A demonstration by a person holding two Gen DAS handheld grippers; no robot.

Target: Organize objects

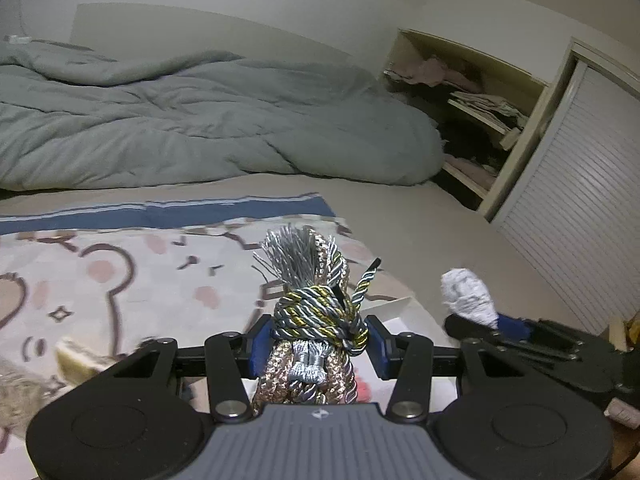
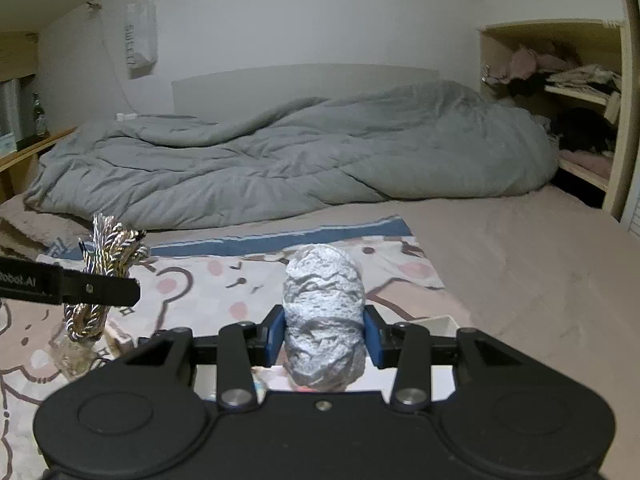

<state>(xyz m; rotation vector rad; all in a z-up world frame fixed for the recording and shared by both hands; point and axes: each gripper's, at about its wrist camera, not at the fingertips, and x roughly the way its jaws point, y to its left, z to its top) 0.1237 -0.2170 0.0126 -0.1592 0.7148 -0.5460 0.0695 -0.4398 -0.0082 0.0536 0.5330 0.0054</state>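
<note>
My left gripper [image 1: 318, 340] is shut on a bundle of twisted cord [image 1: 316, 312], silver, gold and grey with a tassel end, held above a bear-print sheet [image 1: 132, 280]. My right gripper [image 2: 324, 334] is shut on a rolled white cloth [image 2: 324, 312], upright between the blue pads. In the left wrist view the right gripper [image 1: 496, 326] and the white cloth [image 1: 470, 294] are at the right. In the right wrist view the left gripper [image 2: 68, 284] and the cord bundle [image 2: 106, 256] are at the left. A white box [image 2: 440, 326] lies under the right gripper.
A crumpled grey duvet [image 2: 300, 160] covers the far half of the bed. An open wooden shelf with clothes [image 1: 472, 120] stands at the right, beside a slatted white door [image 1: 572, 208]. A bottle [image 2: 39, 116] stands on a ledge at far left.
</note>
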